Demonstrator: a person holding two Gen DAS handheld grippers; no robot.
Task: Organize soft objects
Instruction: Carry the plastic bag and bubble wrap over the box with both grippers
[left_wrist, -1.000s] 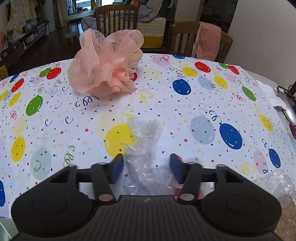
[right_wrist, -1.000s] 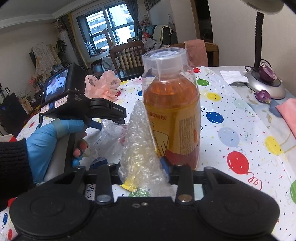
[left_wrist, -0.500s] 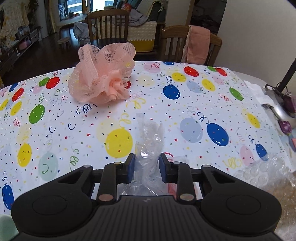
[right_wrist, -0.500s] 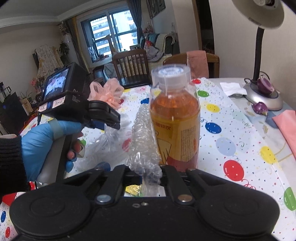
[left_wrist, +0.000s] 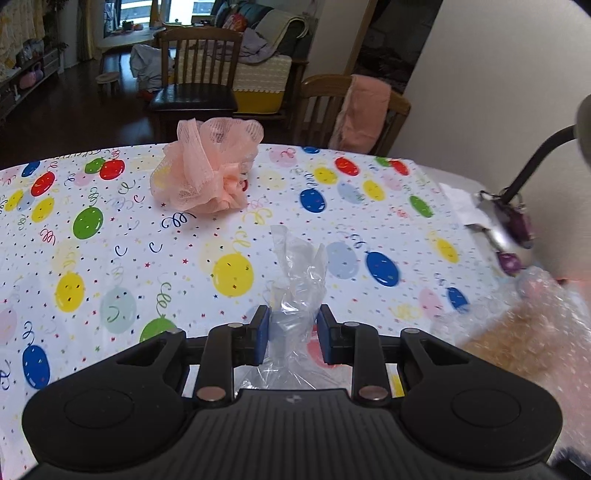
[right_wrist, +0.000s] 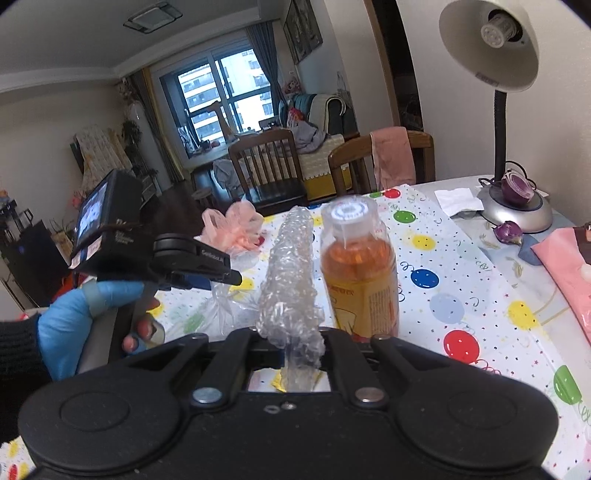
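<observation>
- Where the blue pads stood wide apart a second ago, the left gripper (left_wrist: 291, 325) has narrowed onto the clear plastic bag (left_wrist: 297, 266), which bunches upright between them above the balloon-print tablecloth (left_wrist: 110, 258).
- A blue-gloved left hand (right_wrist: 85, 317) holds that tool level, fingers pointing right.
- The peach mesh pouf (left_wrist: 208, 171) rests on the cloth beyond.
- The right gripper (right_wrist: 291, 334) has pressed together on the bubble wrap roll (right_wrist: 290, 273), lifted upright just left of the orange drink bottle (right_wrist: 360, 266).
- A desk lamp (right_wrist: 513, 206) stands far right.
</observation>
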